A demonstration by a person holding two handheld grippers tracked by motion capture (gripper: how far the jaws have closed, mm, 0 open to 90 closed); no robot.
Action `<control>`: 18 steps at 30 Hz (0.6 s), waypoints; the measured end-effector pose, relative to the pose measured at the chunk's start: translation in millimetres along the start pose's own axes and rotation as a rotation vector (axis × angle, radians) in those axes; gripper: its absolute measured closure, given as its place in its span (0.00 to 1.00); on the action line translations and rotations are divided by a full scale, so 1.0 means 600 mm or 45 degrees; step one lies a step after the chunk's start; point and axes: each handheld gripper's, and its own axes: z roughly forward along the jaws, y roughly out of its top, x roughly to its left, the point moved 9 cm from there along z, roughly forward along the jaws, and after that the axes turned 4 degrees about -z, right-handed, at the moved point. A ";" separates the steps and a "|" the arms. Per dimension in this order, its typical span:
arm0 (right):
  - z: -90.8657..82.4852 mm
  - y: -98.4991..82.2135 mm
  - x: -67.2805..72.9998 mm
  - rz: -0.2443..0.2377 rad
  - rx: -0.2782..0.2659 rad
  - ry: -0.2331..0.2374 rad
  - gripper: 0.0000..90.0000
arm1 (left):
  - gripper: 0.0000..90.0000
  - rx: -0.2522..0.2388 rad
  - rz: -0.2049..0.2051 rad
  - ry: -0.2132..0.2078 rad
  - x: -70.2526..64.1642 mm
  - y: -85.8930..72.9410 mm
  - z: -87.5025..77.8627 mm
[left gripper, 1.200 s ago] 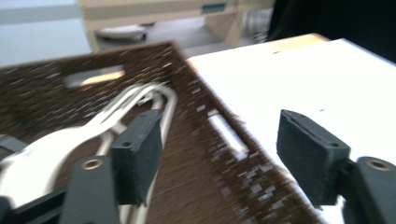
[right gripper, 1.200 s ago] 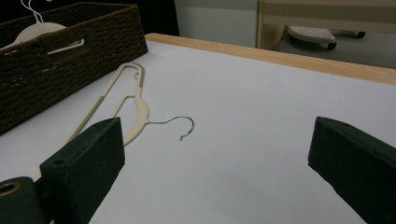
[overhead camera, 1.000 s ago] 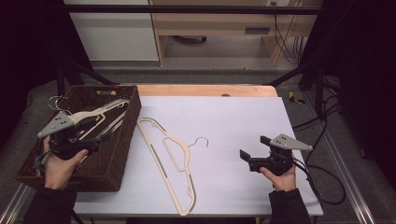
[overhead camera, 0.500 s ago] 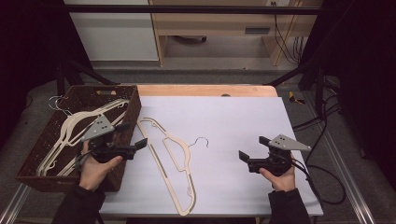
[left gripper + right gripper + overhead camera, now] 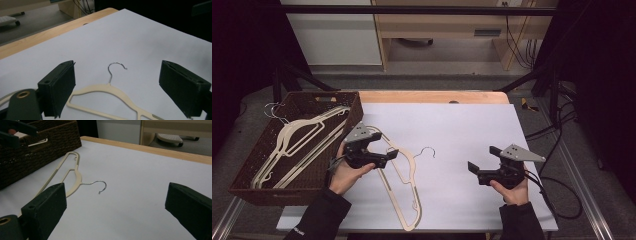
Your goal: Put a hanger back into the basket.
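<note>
Jaws of the left gripper (image 5: 382,150) are standing wide apart with nothing between the pads, and they have just been opening a little further. In the left gripper view the two black jaws are framing the cream hanger (image 5: 110,93) on the white table cover (image 5: 150,37): its neck and wire hook (image 5: 117,67) are lying just ahead, between the jaws, and its shoulder is running across below them, not yet touched. From above, this gripper is hovering over the hanger's upper arm, right beside the wall of the brown wicker basket (image 5: 247,187), where other hangers (image 5: 297,145) are already lying.

Judging by this, the step in hand is the approach to the last hanger on the table, with its move to the basket to follow. The next move is calling for a drop onto the thin flat arm, the jaws set across it, then a firm close; the hanger is lying flush on the cover, so a pad may be sliding over it rather than under.

The right gripper (image 5: 482,167) is resting well off to the far side, low over the cover, its jaws likewise gaping and empty, pointing toward the hook (image 5: 98,186).
</note>
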 end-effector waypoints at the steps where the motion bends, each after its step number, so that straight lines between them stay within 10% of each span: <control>1: 0.000 0.000 0.000 0.000 -0.001 0.002 0.04 | 0.15 0.013 0.005 -0.006 -0.001 -0.001 0.008; 18: 0.000 0.000 0.002 -0.003 -0.003 0.004 0.04 | 0.20 0.159 -0.002 -0.015 0.006 -0.025 0.119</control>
